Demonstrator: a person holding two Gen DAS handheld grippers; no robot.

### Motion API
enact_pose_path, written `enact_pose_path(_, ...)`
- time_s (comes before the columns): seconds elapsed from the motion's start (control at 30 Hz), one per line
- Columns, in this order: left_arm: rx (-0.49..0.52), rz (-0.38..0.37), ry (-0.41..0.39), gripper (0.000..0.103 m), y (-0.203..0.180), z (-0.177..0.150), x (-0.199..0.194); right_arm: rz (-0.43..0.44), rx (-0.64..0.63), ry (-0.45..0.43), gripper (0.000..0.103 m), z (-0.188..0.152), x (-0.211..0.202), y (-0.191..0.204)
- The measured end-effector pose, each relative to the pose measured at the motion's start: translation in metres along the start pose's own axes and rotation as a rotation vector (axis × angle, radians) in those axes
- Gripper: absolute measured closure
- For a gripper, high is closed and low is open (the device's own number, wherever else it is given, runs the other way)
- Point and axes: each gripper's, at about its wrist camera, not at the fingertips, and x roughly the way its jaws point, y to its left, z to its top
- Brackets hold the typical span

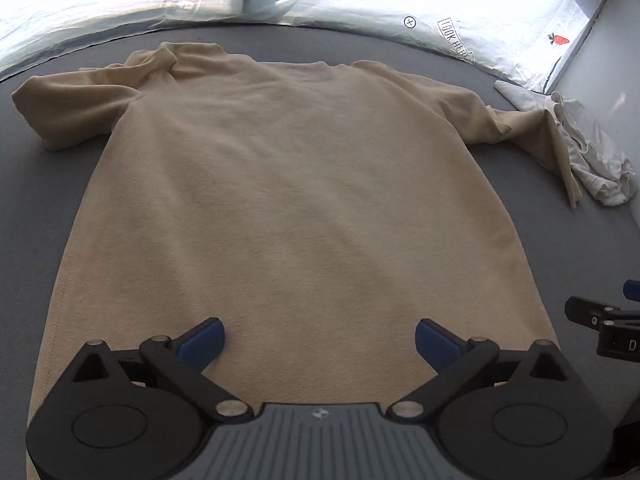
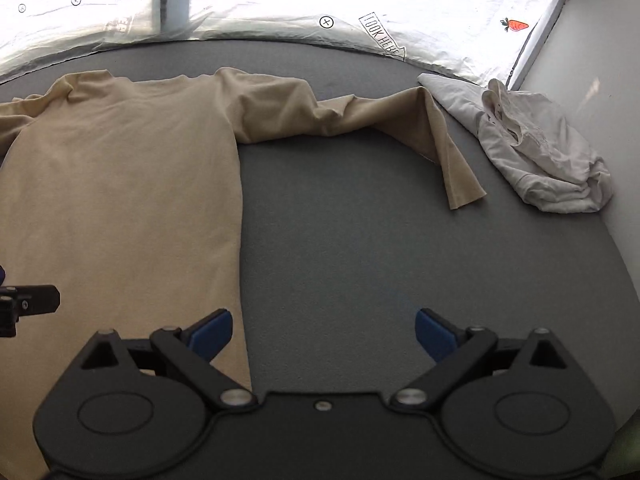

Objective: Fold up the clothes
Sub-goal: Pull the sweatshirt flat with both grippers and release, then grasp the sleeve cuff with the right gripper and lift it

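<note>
Beige shirt lies flat on grey table; both claws gape empty.

It looked like a home bedroom: ahead of the tool, a grey mattress met a white carrot-printed sheet and white wall.

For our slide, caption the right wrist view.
Open right gripper poised over grey surface beside spread beige shirt, crumpled white garment beyond.

text: "LOOK HERE" in an arrow-shaped label | on: white printed sheet behind the grey surface | left wrist view: same label, partly readable
</note>
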Motion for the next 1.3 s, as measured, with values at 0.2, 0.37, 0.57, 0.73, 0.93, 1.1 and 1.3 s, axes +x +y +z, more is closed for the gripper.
enact_pose_path(0.2, 0.026, 0.182, -0.006, 0.000, -0.030, -0.004, 0.012, 0.019, 0.018, -0.070, 0.023, -0.005, 0.021, -0.061)
enact_pose_path(0.37, -0.131, 0.297, 0.001, 0.000, -0.042, -0.005, 0.013, 0.108, -0.042, -0.141, 0.047, 0.022, 0.049, -0.120)
enact_pose_path(0.57, -0.313, 0.397, 0.075, 0.000, -0.049, 0.002, 0.014, 0.192, -0.062, -0.137, 0.060, 0.056, 0.078, -0.152)
enact_pose_path(0.73, -0.351, 0.403, 0.071, 0.000, -0.049, 0.001, 0.015, 0.139, -0.162, -0.147, 0.059, 0.068, 0.107, -0.141)
enact_pose_path(0.93, -0.351, 0.399, 0.072, 0.000, -0.049, 0.003, 0.016, 0.124, -0.160, -0.127, 0.059, 0.090, 0.139, -0.149)
enact_pose_path(1.1, -0.334, 0.393, 0.070, 0.000, -0.049, 0.006, 0.019, 0.170, -0.043, -0.116, 0.101, 0.090, 0.130, -0.172)
enact_pose_path(1.3, -0.315, 0.382, 0.072, 0.000, -0.045, 0.009, 0.020, 0.296, 0.227, -0.171, 0.101, 0.109, 0.065, -0.225)
